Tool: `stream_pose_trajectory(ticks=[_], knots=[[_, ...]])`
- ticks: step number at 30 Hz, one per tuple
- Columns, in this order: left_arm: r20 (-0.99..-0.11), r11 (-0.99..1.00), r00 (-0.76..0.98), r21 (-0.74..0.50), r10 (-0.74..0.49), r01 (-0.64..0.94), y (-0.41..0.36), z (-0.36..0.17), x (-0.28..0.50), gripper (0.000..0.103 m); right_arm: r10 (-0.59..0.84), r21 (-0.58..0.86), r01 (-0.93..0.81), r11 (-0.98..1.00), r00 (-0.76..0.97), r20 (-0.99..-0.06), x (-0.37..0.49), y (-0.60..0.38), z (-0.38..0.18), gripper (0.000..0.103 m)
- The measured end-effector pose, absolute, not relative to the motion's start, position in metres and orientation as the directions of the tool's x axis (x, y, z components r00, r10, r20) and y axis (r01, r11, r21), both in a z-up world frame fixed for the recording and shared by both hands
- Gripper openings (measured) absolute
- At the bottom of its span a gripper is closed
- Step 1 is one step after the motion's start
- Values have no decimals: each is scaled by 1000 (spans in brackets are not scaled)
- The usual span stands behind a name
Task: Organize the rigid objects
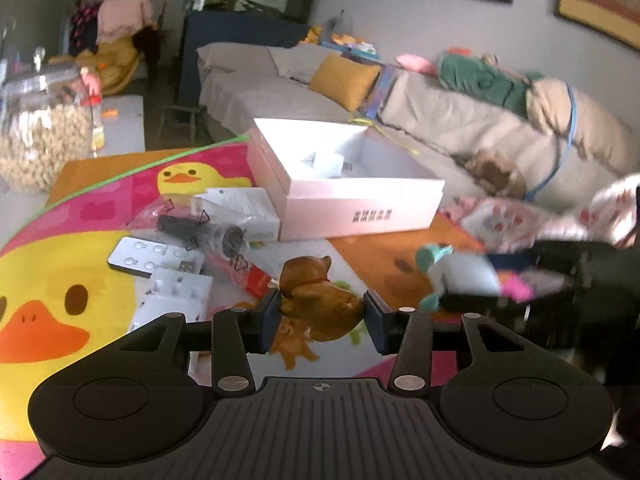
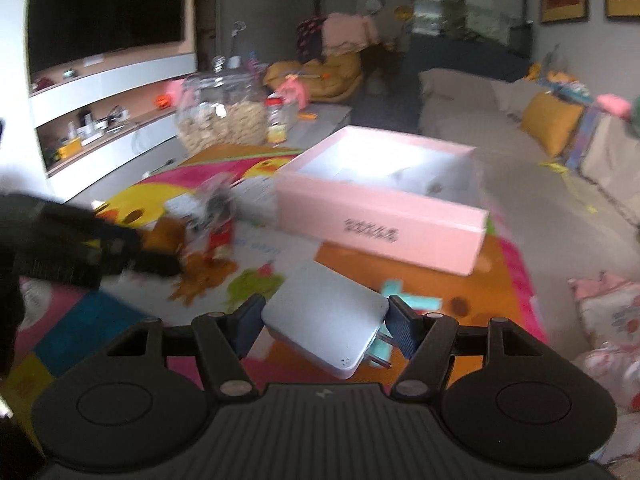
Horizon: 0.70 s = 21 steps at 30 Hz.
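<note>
My left gripper point(image 1: 322, 314) is shut on a brown dog figurine point(image 1: 320, 300), lifted a little above the duck-print mat point(image 1: 52, 280). Both pads press its sides. My right gripper point(image 2: 326, 326) is shut on a white power adapter point(image 2: 324, 320) whose metal prongs point(image 2: 380, 350) point right. An open pink box point(image 1: 348, 208) stands ahead on the mat, with a white item inside point(image 1: 326, 162). In the right wrist view the box point(image 2: 380, 220) lies ahead and slightly right. The dog point(image 2: 168, 232) shows blurred at the left there, and the adapter point(image 1: 468, 276) at the right of the left wrist view.
Left of the box lie a white remote point(image 1: 136, 258), a black cylinder in a plastic bag point(image 1: 200, 232), a white booklet point(image 1: 240, 206) and a white block point(image 1: 172, 296). A glass jar of snacks point(image 1: 40, 136) stands far left. A covered sofa point(image 1: 460, 120) runs behind.
</note>
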<state>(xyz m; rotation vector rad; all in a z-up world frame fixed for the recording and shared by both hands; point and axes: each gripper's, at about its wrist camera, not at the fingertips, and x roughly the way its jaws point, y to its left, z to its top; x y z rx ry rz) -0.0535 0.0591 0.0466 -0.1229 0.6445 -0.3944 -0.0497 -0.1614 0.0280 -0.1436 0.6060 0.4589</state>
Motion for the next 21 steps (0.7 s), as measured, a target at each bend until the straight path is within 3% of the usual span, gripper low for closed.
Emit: stream_pose_trajectory(ticks=[6,12,15,21], knots=[[-506,885,726,-282,-466,371,59,79,-38,49,360,-28,-440,898,768,-530,-56,-167,46,66],[-325,856,799,-304,-506,419,38,153,40,50,281,-77,-339,938,869,-407,-21,-170,89,66],[-332,847,794,-360,-509,392,22,166,101,50,260,-40,-285,958,917,-303,20,-169,113,67],[-387,861,781,-350,-491,368,14,152,137,50,215,-34,-234,972,935,-282,47,-174,130,70]])
